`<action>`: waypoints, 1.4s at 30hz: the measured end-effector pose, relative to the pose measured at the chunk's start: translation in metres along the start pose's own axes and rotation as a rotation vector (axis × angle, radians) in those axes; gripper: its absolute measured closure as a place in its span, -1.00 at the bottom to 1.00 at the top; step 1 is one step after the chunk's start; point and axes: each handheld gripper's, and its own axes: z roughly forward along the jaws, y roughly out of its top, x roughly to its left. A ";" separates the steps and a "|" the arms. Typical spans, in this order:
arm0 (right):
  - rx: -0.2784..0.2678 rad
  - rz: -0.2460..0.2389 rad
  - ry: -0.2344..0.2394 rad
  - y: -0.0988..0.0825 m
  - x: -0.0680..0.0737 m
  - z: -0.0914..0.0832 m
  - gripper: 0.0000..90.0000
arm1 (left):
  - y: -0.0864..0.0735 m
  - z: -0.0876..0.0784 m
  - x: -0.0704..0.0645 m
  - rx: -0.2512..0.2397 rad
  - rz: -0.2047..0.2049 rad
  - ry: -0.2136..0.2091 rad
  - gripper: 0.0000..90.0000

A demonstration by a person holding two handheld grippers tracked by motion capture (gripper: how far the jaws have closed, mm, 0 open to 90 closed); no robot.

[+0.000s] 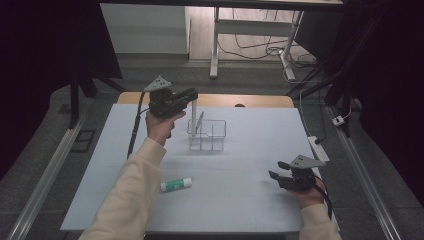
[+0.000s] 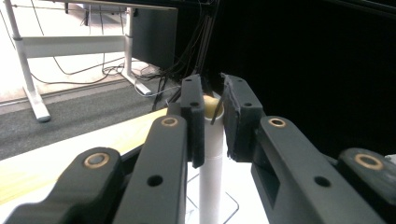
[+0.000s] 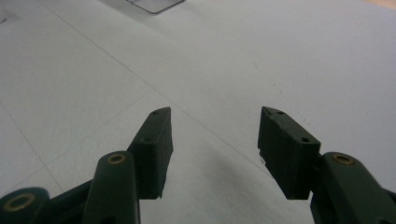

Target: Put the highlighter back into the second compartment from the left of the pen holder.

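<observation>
Room and counter, high view: a dark grey floor (image 1: 60,135) surrounds a counter (image 1: 240,200) covered by a pale sheet, with a strip of bare wood at its far edge. Beyond it stands a white-legged desk frame (image 1: 215,45) with loose cables (image 1: 260,50) on the floor beneath; a white power strip (image 1: 318,148) lies just off the counter's right edge.

On the counter, a clear wire-edged organiser (image 1: 207,134) sits at centre-far. A green-and-white glue stick (image 1: 176,185) lies on its side in the near-left area, well apart from the organiser.

The left claw (image 1: 192,95) is raised over the organiser's left side, clamped on the top of a white tube (image 1: 194,119) that hangs upright, its lower end at the organiser's left compartment. Whether that end touches the organiser cannot be told.

The right claw (image 1: 276,170) rests low at near right, jaws parted, nothing between them.

Left gripper view: the pads press both sides of the white tube (image 2: 210,154) just below its open rim, and a dark sliver shows inside the mouth; the high view resolves neither.

Right gripper view: the spread right claw (image 3: 212,154) frames bare pale sheet, with a corner of the organiser (image 3: 154,5) at the far top edge.
</observation>
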 end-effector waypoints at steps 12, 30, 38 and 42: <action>0.004 0.018 -0.005 0.000 -0.001 0.000 -0.08 | 0.007 0.018 0.000 -0.003 -0.011 -0.006 0.76; 0.016 0.019 0.000 -0.001 -0.002 0.001 -0.08 | -0.001 0.049 0.005 0.005 -0.009 0.010 0.75; 0.021 0.017 0.004 -0.002 -0.003 0.002 -0.08 | -0.011 0.062 0.010 0.036 0.009 0.026 0.75; 0.025 0.016 0.001 -0.002 -0.003 0.003 -0.08 | -0.018 0.063 0.011 0.042 0.020 0.041 0.72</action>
